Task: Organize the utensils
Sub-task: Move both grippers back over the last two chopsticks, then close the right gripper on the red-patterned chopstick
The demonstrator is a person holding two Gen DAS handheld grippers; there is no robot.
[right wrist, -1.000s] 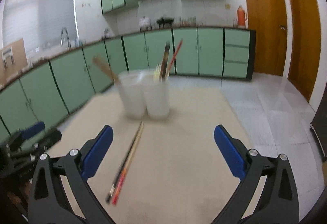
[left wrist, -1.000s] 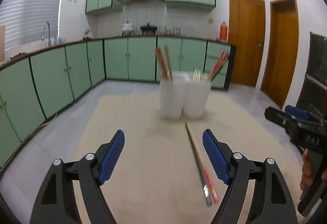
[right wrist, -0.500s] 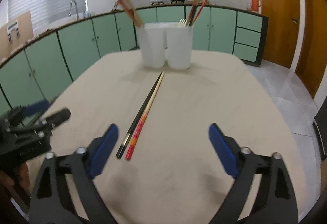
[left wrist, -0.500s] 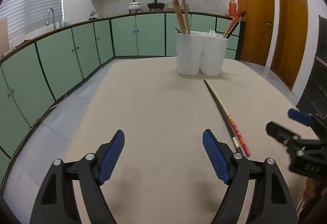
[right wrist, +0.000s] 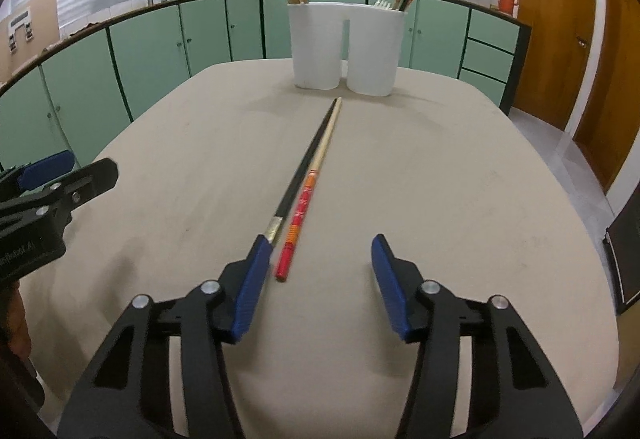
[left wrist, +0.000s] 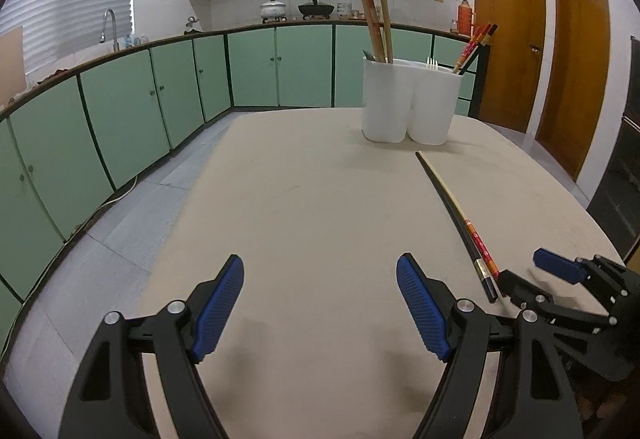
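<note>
The right claw had just been closing, yet its jaws were still apart and pressed on nothing; the near ends of two chopsticks lay at its mouth, the red one just inside the left pad and the black one touching that pad's tip or hidden behind it, I could not tell which. The left claw hung wide open over bare table, holding nothing, with the chopsticks at its 2 o'clock. The two lay side by side, pointing toward 12 o'clock at the white holder, well apart from the claws. The holder already held several chopsticks and a fork, so I judged the task nearly done, only this pair was left. The table was plain beige and otherwise bare. Around it ran green cabinets, a sink tap at 10 o'clock, and wooden doors at 2 o'clock.
</note>
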